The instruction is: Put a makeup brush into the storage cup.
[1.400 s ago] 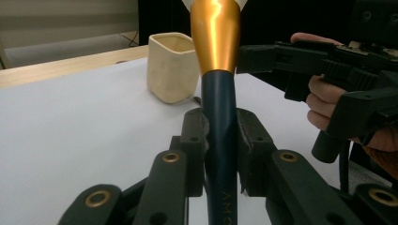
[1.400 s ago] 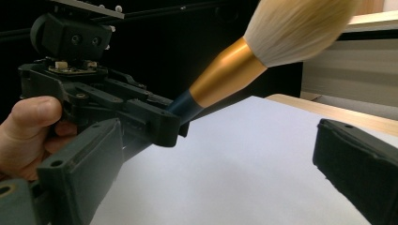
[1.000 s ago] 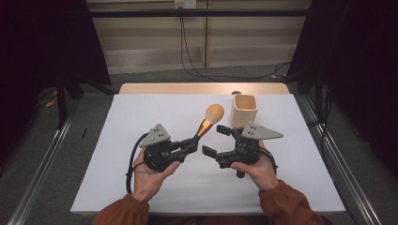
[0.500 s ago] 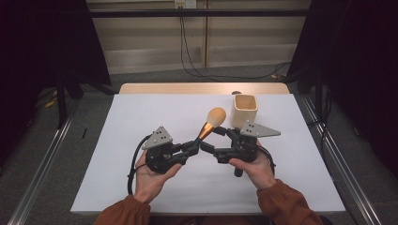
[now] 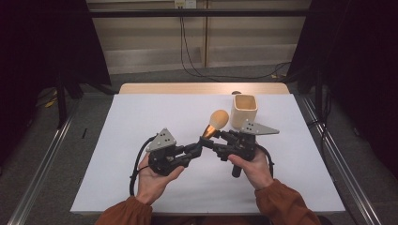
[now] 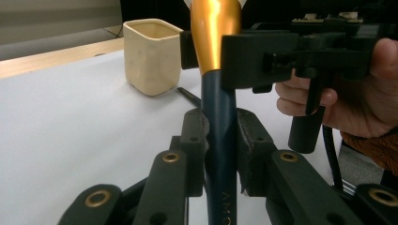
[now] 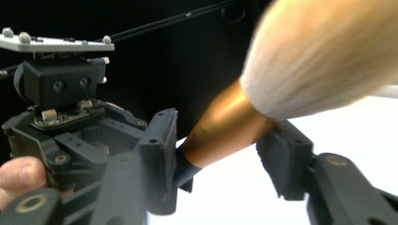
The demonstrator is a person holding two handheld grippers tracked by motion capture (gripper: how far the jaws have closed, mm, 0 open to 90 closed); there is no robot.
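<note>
- My left hand (image 5: 151,180) lies palm up low over the table (image 5: 117,140), cradling the left gripper (image 5: 196,149), which points level toward my right; its jaws are clamped on the dark handle of the makeup brush (image 5: 215,123); in the left gripper view the handle (image 6: 219,136) rises straight up between the two pads.
- My right hand (image 5: 251,166) holds the right gripper (image 5: 210,138) from below, pointing back at the left one; the two claws meet nose to nose.
- The right gripper's jaws have just been closing, with the brush's copper ferrule (image 7: 225,129) between them; in the right gripper view the left pad sits against the ferrule while the right pad (image 7: 286,161) is at its edge; I cannot tell whether that side presses yet.
- The brush slants up and away from the left claw, its pale bristle head (image 7: 324,56) beyond the right claw's tips.
- A cream square cup (image 5: 244,110) stands upright just beyond the right gripper, apart from the brush head; in the left gripper view it (image 6: 151,55) sits left of the handle.
- Cables (image 5: 136,168) trail from each gripper; nothing lies between the two claws but the brush.
</note>
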